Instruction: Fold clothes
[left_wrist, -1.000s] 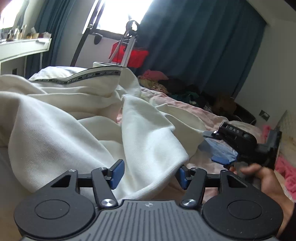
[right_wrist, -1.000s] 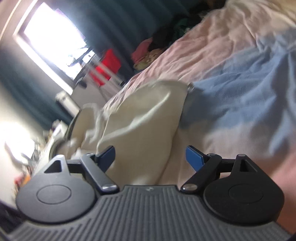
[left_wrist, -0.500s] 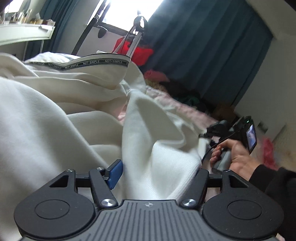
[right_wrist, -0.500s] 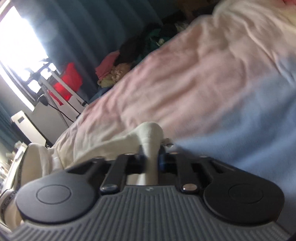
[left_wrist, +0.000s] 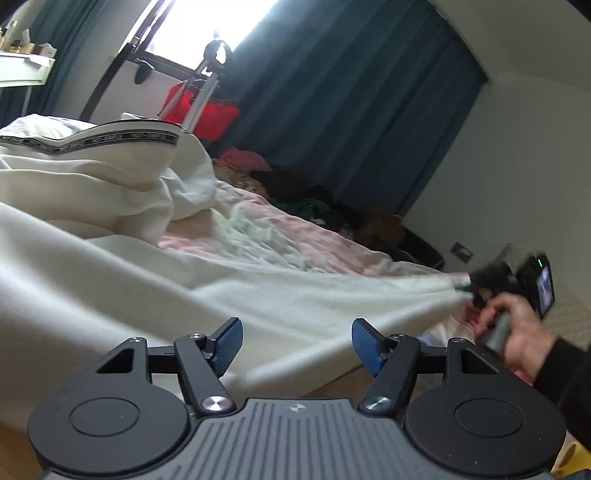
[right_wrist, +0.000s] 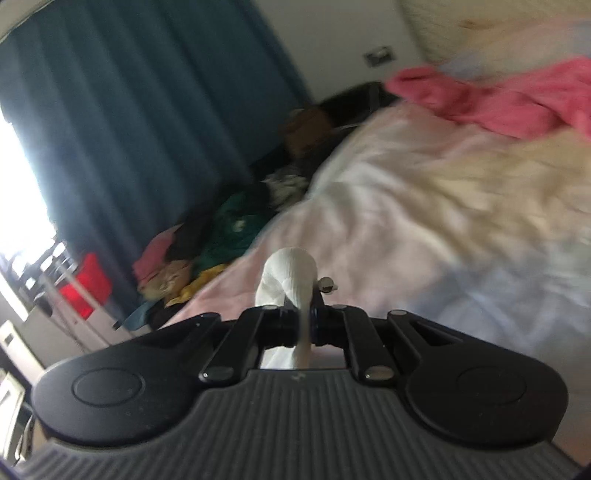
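A large cream garment (left_wrist: 110, 258) with a black-lettered band (left_wrist: 92, 142) lies rumpled across the bed. One edge of it is stretched taut to the right, where my right gripper (left_wrist: 469, 286) holds it, a hand around the handle. In the right wrist view the right gripper (right_wrist: 301, 321) is shut on a bunched fold of the cream garment (right_wrist: 291, 273). My left gripper (left_wrist: 297, 343) is open, its blue pads either side of the stretched cloth edge, which passes low between them.
The bed (left_wrist: 295, 243) has a pink and pale blue cover. A pink garment (right_wrist: 498, 99) lies near the headboard end. A pile of dark and coloured clothes (right_wrist: 221, 240) sits beyond the bed by the blue curtain (left_wrist: 351, 110). A red bag (left_wrist: 201, 110) hangs on a rack.
The right gripper shut on the garment's corner and pulled it away to the right, stretching the cloth flat. The left gripper has stayed open, with the cloth now lower between its pads.
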